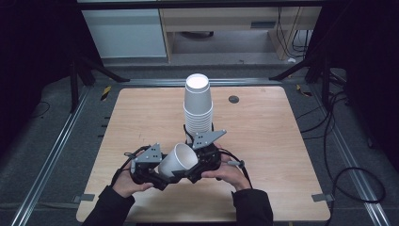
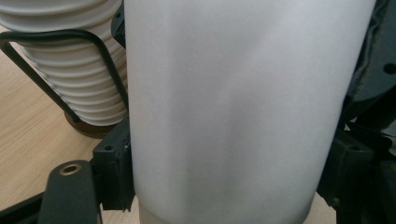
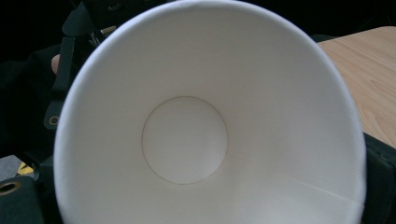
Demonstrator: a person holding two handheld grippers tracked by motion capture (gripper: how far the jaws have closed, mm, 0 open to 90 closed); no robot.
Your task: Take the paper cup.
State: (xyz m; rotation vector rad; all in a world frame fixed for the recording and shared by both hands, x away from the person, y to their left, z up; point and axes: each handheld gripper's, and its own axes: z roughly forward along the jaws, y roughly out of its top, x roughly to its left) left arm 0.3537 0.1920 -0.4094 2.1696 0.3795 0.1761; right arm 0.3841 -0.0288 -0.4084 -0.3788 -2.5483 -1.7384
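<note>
A single white paper cup (image 1: 178, 160) hangs tilted just above the table's front middle, mouth toward the upper right. My left gripper (image 1: 157, 175) is shut on its lower wall; in the left gripper view the cup wall (image 2: 243, 112) stands between black pads (image 2: 112, 172). My right gripper (image 1: 195, 172) faces the cup's mouth. The right gripper view looks straight into the cup (image 3: 187, 140), with black jaw parts just outside the rim on both sides; contact is hidden. A tall upside-down stack of white cups (image 1: 197, 101) stands right behind.
The stack's ribbed rims (image 2: 70, 70) sit close by, crossed by a black cable (image 2: 56, 35). The wooden table (image 1: 263, 141) has a dark round grommet (image 1: 234, 99) at the back right. Metal rails and cables run along the floor on both sides.
</note>
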